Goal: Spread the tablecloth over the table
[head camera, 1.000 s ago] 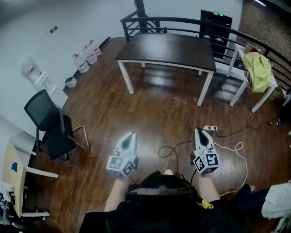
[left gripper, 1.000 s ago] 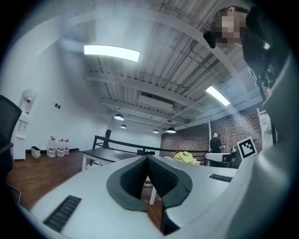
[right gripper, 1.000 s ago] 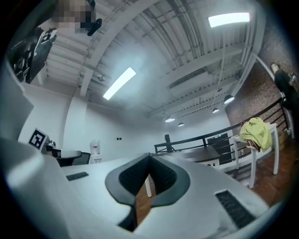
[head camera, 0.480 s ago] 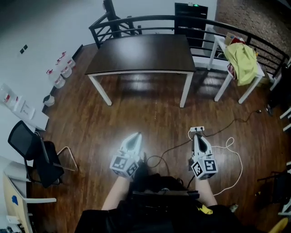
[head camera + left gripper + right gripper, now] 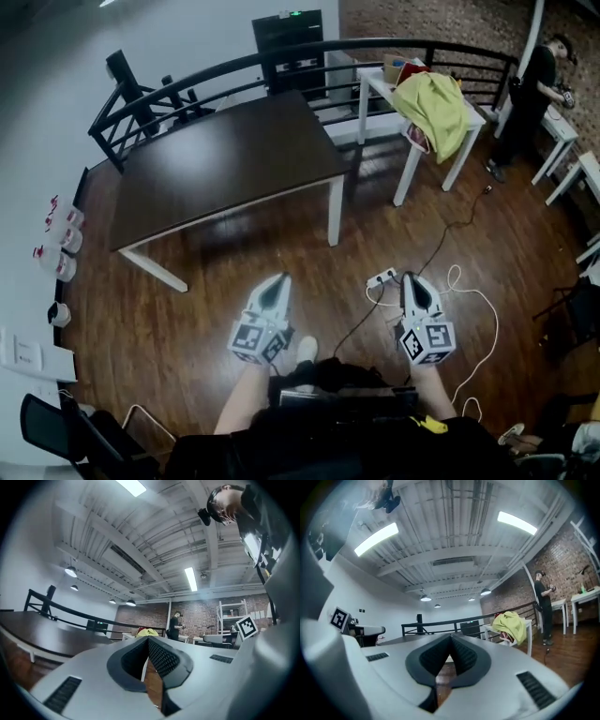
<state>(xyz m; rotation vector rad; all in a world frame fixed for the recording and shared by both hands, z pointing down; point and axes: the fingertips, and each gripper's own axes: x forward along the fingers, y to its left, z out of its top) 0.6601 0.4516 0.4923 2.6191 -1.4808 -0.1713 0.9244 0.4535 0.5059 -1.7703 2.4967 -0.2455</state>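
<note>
The yellow-green tablecloth (image 5: 431,103) lies bunched on a small white side table (image 5: 459,127) at the upper right, and shows too in the left gripper view (image 5: 147,632) and the right gripper view (image 5: 511,625). The dark brown table (image 5: 225,155) with white legs stands bare at upper centre-left. My left gripper (image 5: 278,281) and right gripper (image 5: 411,279) are held level over the wood floor, well short of both tables. Both are shut with nothing between the jaws, as the left gripper (image 5: 148,639) and right gripper (image 5: 451,638) show in their own views.
A power strip (image 5: 382,278) and loose cables (image 5: 478,309) lie on the floor just ahead of the right gripper. A black railing (image 5: 187,80) runs behind the tables. A person (image 5: 534,94) stands at another white table far right. A black chair (image 5: 66,431) is at lower left.
The view has swung right: the dark table slid from top centre to the left, and the side table with the cloth came toward the middle. Both grippers stayed shut and empty.
</note>
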